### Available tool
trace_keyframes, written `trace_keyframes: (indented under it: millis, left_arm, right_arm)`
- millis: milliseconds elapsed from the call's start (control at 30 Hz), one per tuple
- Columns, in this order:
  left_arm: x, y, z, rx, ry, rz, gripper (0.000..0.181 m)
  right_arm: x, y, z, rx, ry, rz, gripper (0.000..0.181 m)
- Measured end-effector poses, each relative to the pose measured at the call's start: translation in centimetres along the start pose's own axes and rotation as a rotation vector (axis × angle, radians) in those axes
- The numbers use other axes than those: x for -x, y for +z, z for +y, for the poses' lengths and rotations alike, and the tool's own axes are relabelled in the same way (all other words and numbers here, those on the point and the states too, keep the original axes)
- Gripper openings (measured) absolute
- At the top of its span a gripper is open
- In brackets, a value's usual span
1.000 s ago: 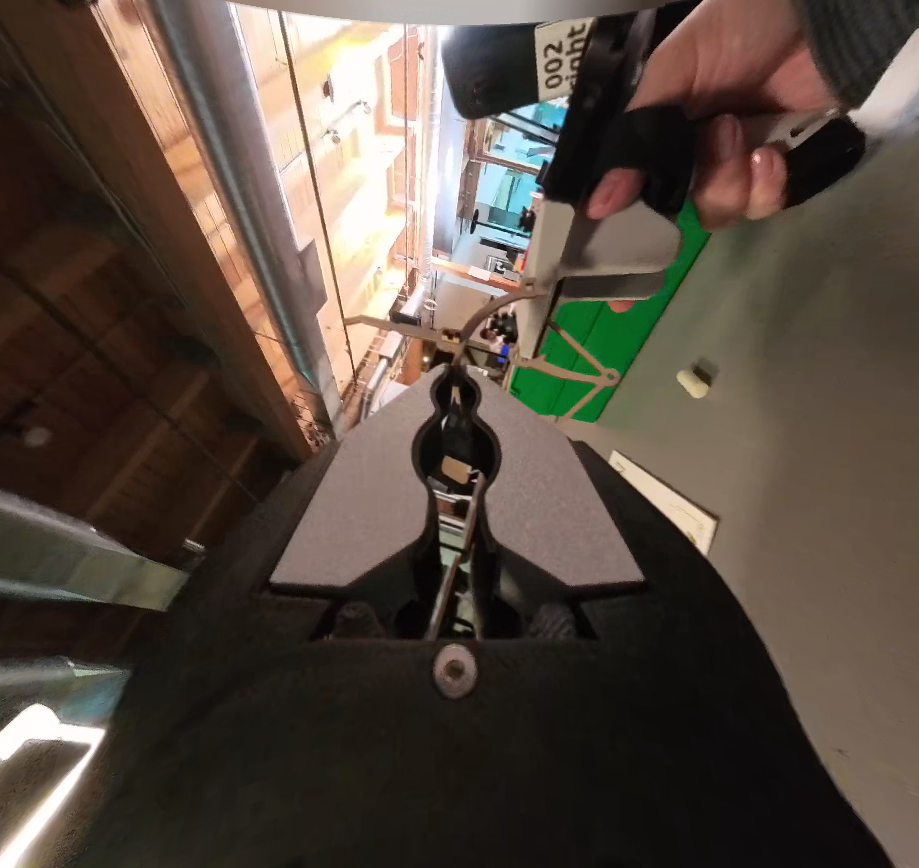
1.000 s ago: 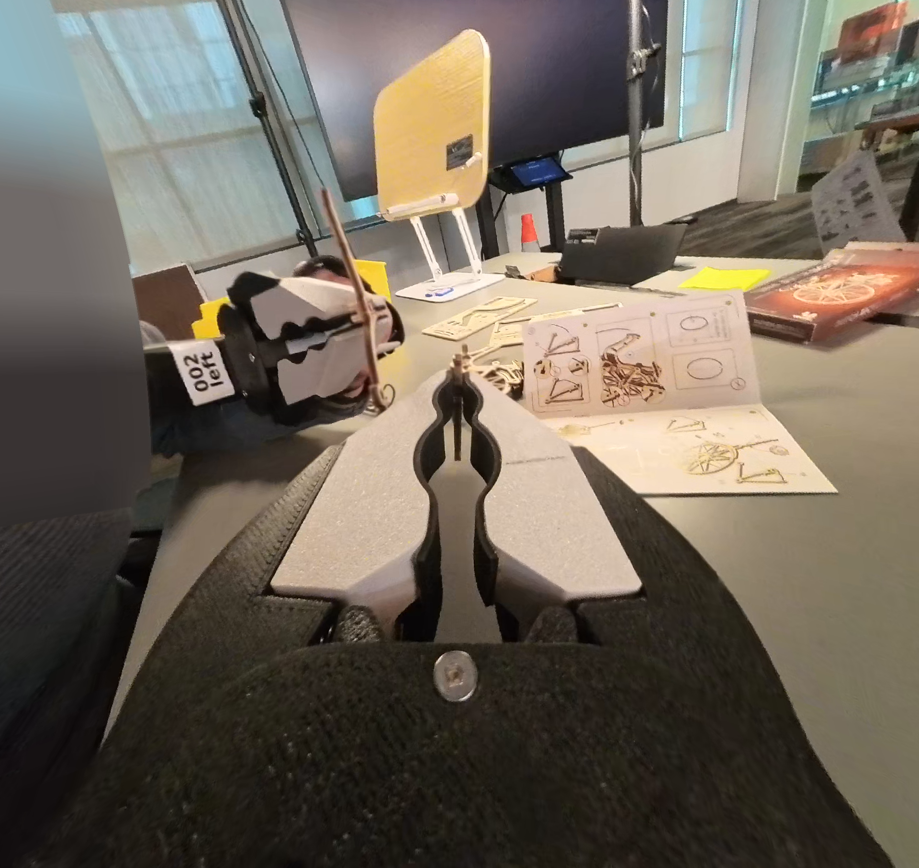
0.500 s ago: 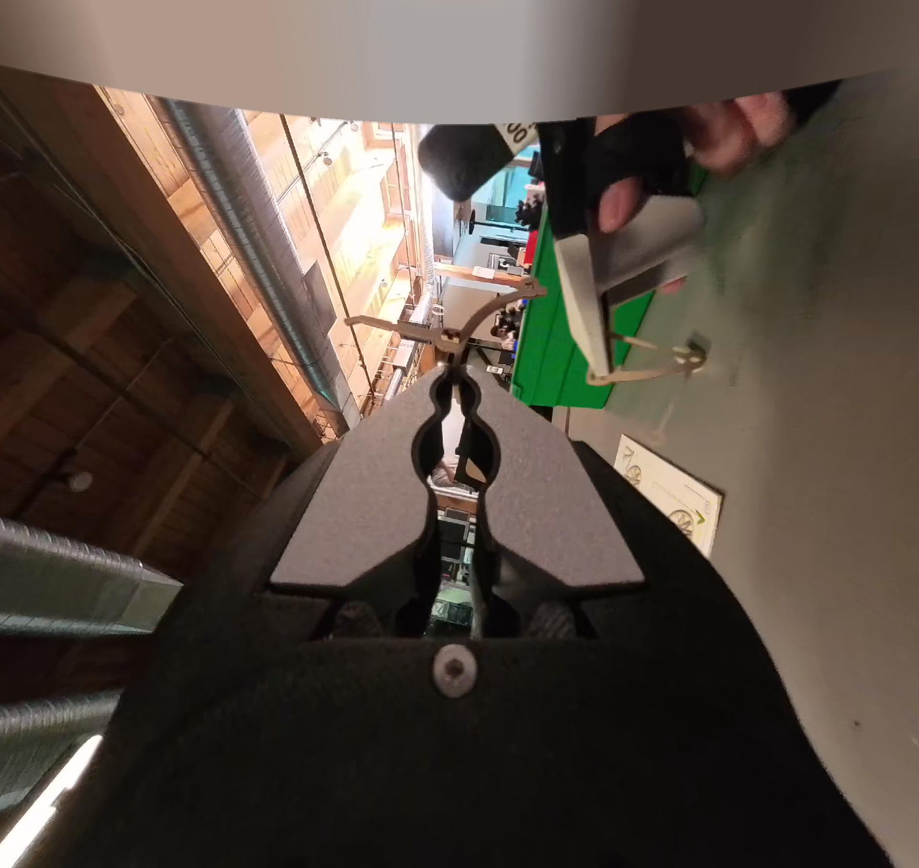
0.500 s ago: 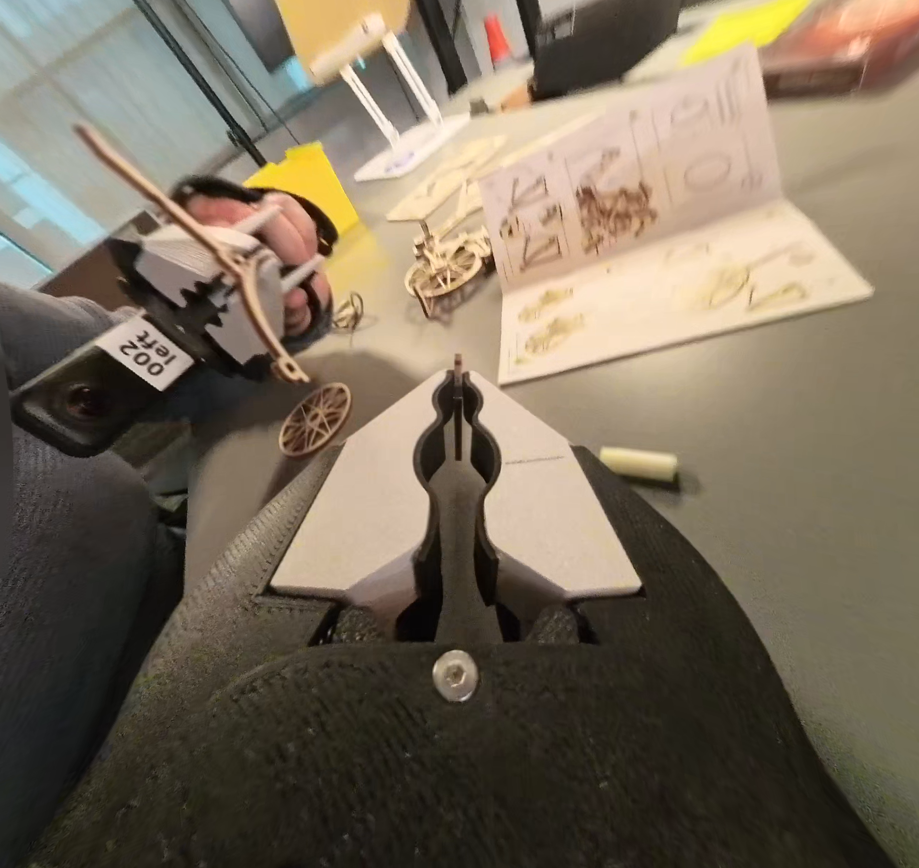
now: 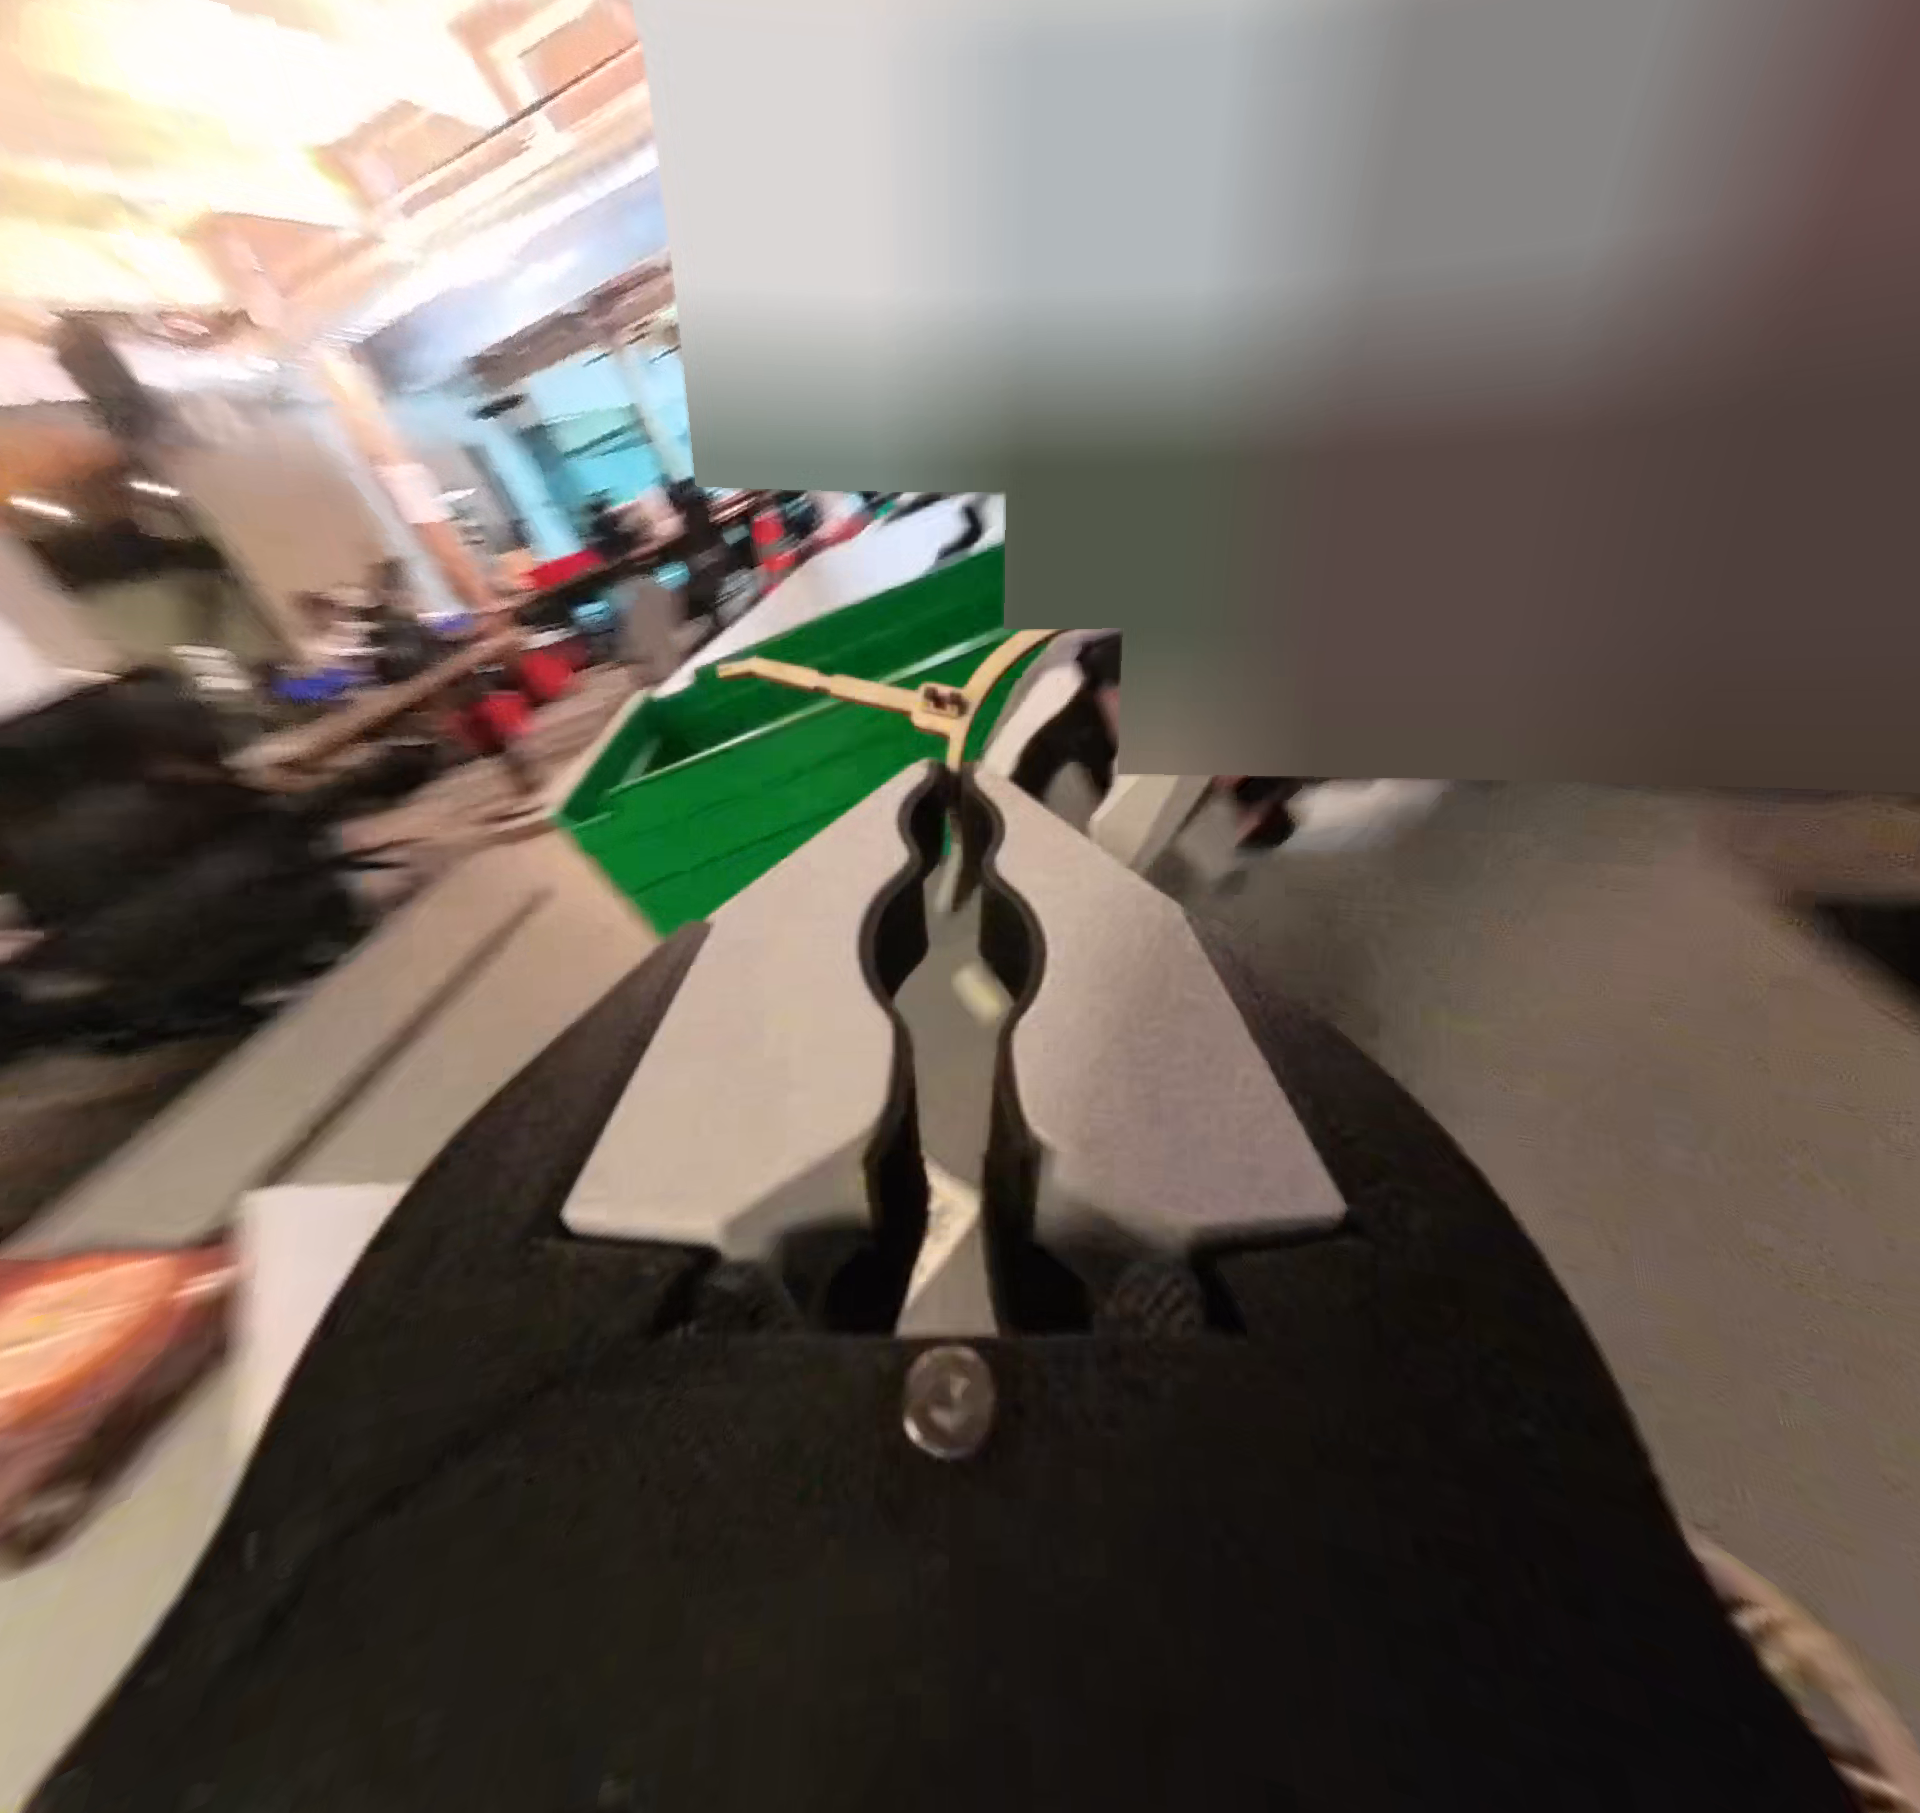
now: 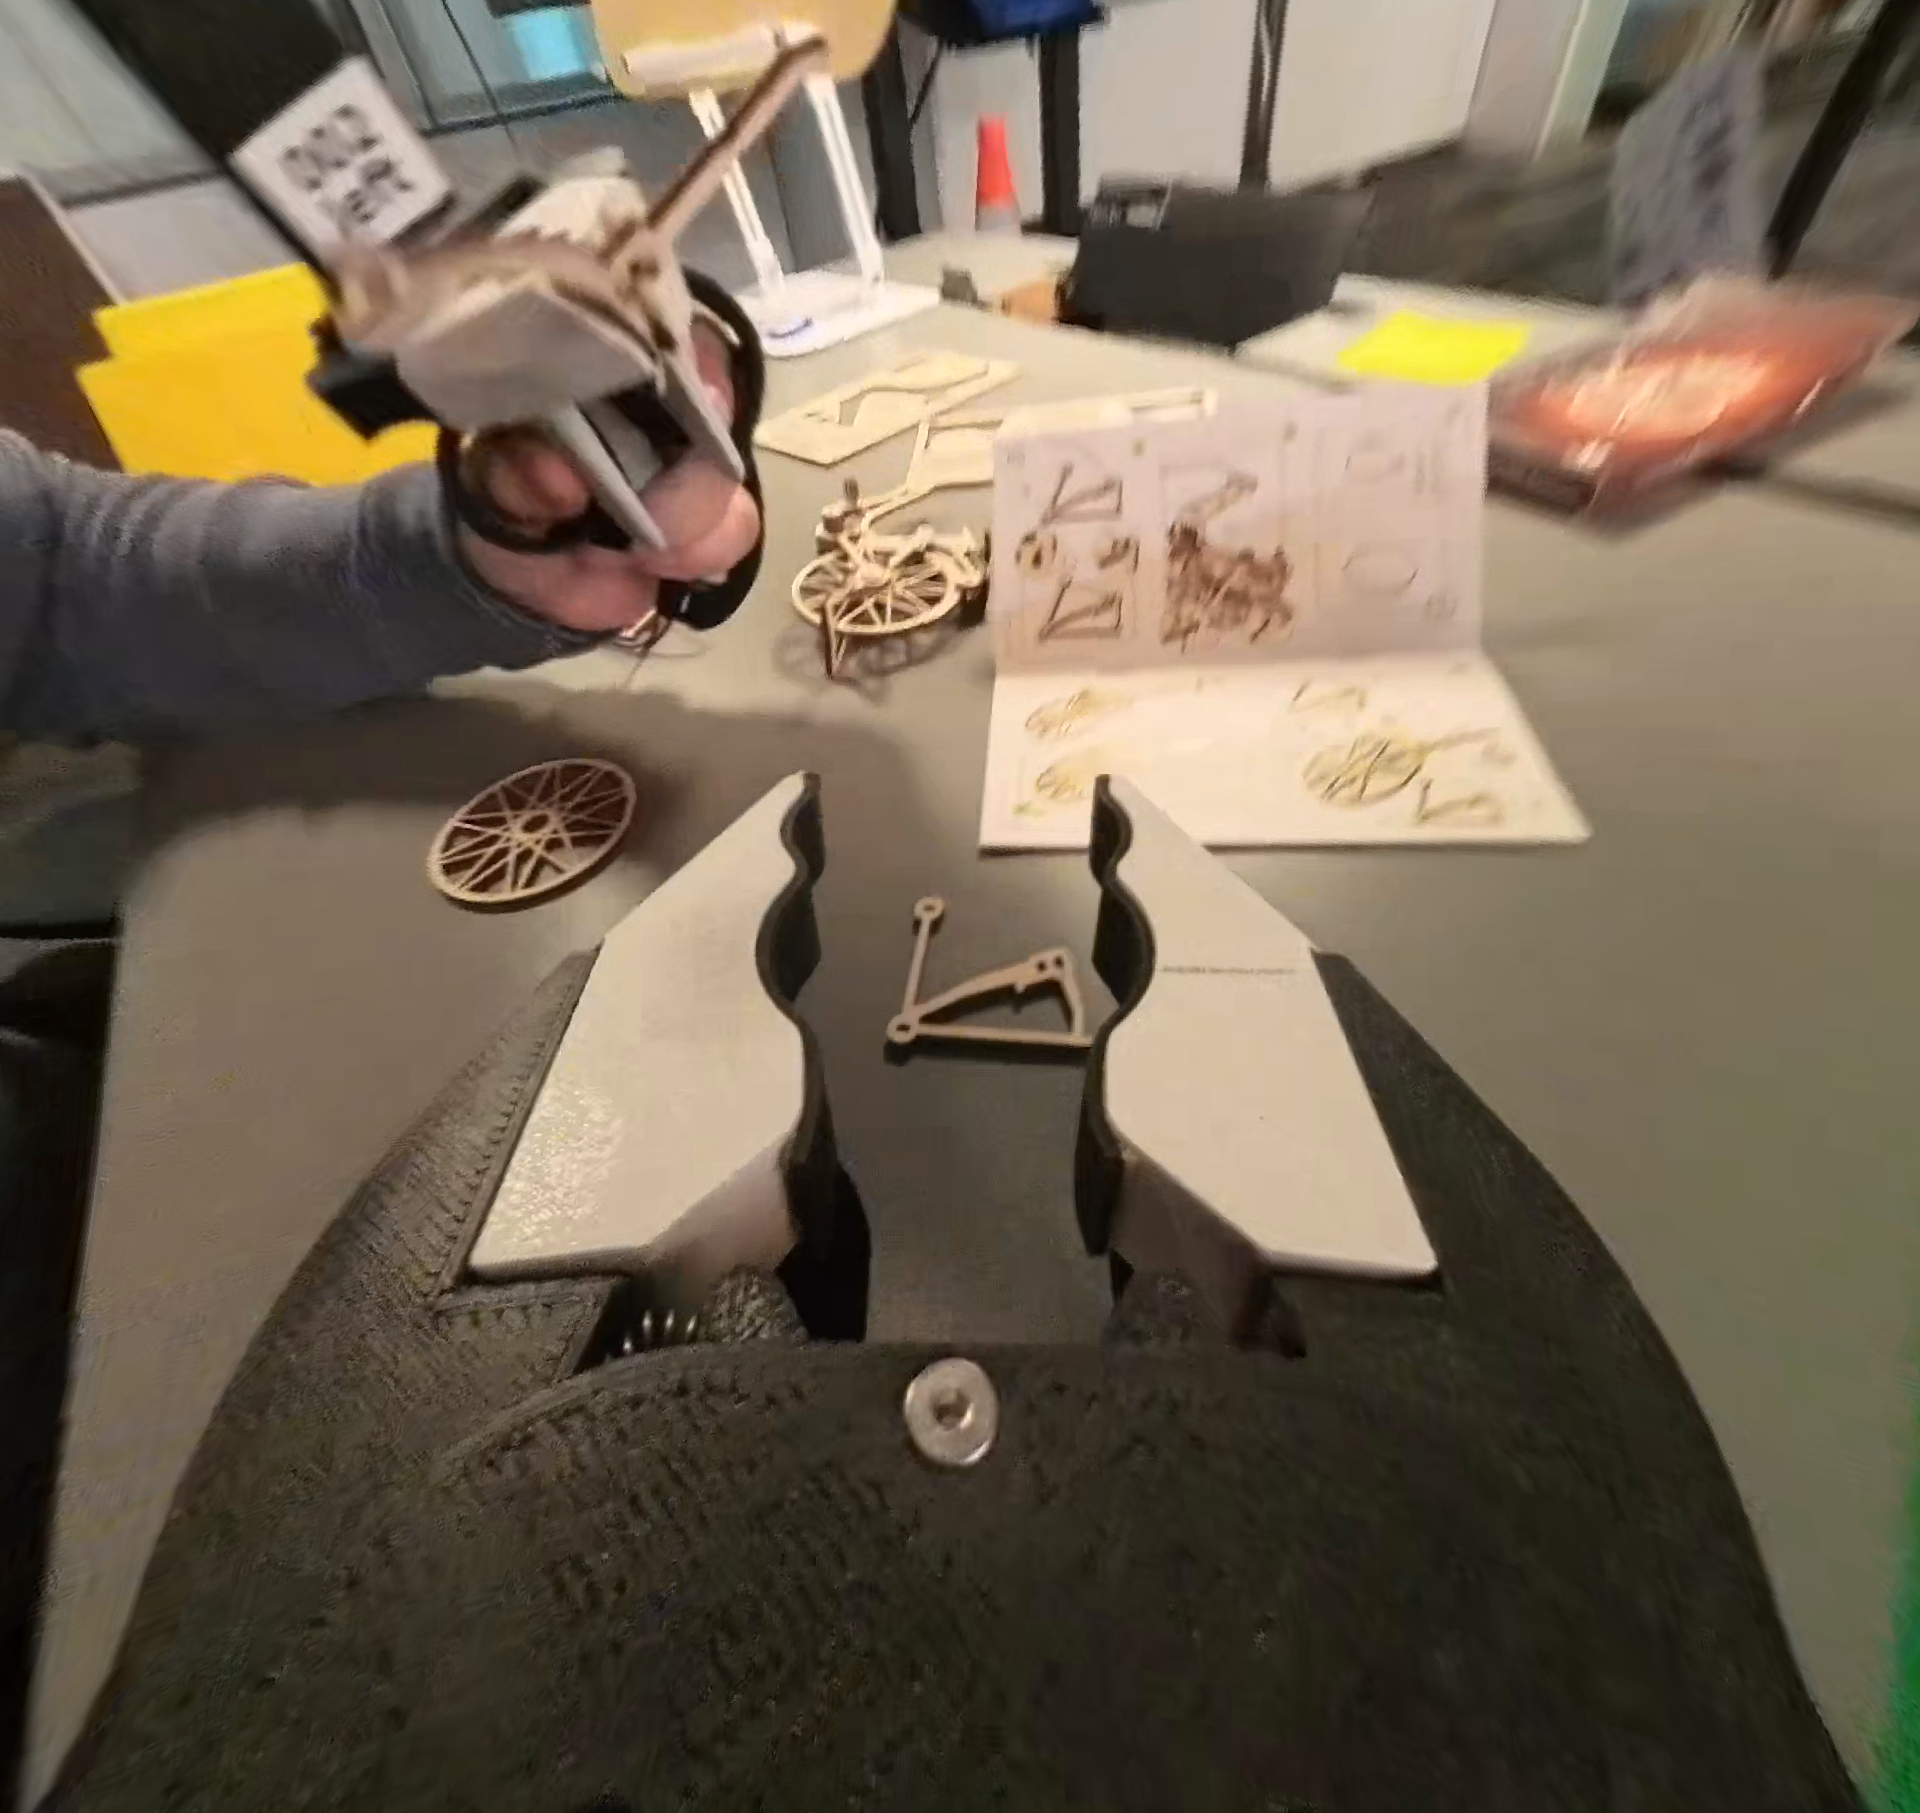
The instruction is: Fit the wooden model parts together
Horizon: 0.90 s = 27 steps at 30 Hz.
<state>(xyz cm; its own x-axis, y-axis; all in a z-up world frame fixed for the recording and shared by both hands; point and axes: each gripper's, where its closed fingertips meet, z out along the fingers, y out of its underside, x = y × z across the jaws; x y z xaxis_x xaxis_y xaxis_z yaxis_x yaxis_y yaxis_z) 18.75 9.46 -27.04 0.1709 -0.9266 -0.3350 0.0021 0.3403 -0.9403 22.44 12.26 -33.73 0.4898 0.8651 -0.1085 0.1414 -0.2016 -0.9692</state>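
Right wrist view: right claw (image 6: pixel 954 807) spread wide, low over grey desk (image 6: pixel 1662 932); flat triangular wooden part (image 6: pixel 987 1000) lies loose on desk between its fingers. Spoked wheel (image 6: pixel 532 831) beyond, left. Farther, part-built model (image 6: pixel 883 574), instruction sheet (image 6: pixel 1247 641). Left claw (image 5: pixel 948 776) raised, pinching thin T-shaped wooden piece (image 5: pixel 914 698)

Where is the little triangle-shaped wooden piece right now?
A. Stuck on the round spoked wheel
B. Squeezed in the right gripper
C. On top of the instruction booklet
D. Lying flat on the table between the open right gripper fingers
D: the triangle-shaped wooden piece lies flat on the grey table, while the right gripper is spread open around it and its fingers do not pinch it.
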Motion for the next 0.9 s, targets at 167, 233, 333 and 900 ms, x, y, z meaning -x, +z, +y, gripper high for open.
trace_keyframes:
  millis: [167, 233, 333, 900]
  left_arm:
    - [0.5, -1.2, -2.6, -0.171, -0.208, 0.091, 0.001]
    - [0.3, -1.4, -3.0, -0.211, -0.266, 0.129, 0.001]
    - [0.6, -1.4, -2.8, -0.211, -0.272, 0.121, 0.001]
    - [1.7, 0.6, 1.1, 0.246, 0.731, -0.403, 0.0]
  right_arm:
    - [1.7, -0.4, -2.6, -0.162, -0.175, 0.001, 0.042]
    - [2.6, -0.5, -3.4, -0.215, -0.208, -0.013, 0.037]
    - [3.6, -0.8, -4.9, -0.297, -0.191, -0.029, 0.033]
    - [3.1, 1.0, -6.5, -0.326, 0.049, 0.021, 0.027]
